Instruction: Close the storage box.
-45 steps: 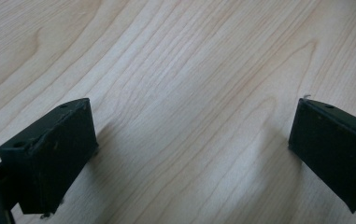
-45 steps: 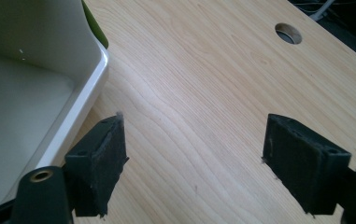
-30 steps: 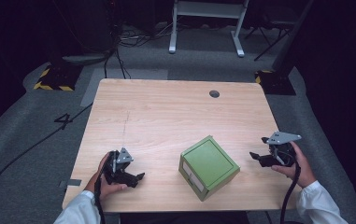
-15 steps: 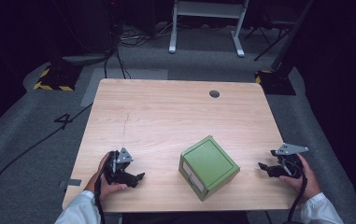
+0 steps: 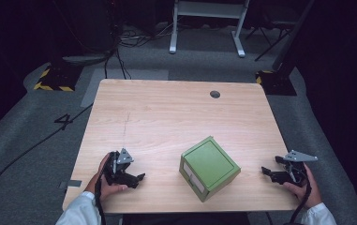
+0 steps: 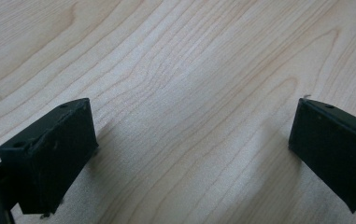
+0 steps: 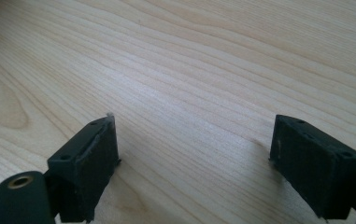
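My left gripper (image 5: 136, 178) sits at the lower left of the table (image 5: 167, 112), jaws spread wide over bare wood. A round hole (image 5: 215, 94) marks the upper right. The green box (image 5: 209, 168) lies lower centre, between both grippers and apart from each. My right gripper (image 5: 267, 172), jaws also released, has dropped lower toward the bottom right edge since a second ago.

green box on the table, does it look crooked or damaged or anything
The green box sits turned at an angle to the table edges, near the front, between the left gripper and right gripper. No dent, tear or spill shows. Both grippers are open and apart from it.
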The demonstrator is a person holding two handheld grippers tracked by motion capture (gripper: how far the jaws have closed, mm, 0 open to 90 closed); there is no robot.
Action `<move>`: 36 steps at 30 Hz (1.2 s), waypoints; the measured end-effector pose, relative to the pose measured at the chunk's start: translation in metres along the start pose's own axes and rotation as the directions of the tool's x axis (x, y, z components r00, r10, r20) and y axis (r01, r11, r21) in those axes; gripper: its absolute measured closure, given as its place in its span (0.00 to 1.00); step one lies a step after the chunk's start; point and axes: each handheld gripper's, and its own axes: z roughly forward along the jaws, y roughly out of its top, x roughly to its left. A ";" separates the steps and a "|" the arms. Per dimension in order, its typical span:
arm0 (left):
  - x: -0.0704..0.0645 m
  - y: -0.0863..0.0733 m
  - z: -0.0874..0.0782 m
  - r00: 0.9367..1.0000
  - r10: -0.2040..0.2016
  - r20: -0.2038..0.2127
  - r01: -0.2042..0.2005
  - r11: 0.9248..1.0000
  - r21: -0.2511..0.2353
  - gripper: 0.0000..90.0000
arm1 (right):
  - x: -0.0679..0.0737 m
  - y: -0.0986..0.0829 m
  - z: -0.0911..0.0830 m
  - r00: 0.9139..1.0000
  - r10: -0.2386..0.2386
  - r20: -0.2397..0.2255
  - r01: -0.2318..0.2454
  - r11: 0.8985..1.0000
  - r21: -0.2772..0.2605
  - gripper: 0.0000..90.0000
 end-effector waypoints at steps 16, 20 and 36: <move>0.003 0.002 0.002 1.000 0.010 0.008 -0.010 1.000 0.003 0.00 | 0.000 0.001 0.001 1.000 -0.002 0.002 0.002 1.000 0.003 0.16; 0.003 0.003 0.002 1.000 0.003 0.007 -0.003 1.000 0.003 0.00 | 0.000 0.001 0.001 1.000 -0.002 0.002 0.002 1.000 0.003 0.16; 0.007 0.004 0.003 1.000 0.008 0.001 -0.008 1.000 0.007 0.00 | 0.000 0.001 0.001 1.000 0.006 0.008 -0.006 1.000 0.003 0.16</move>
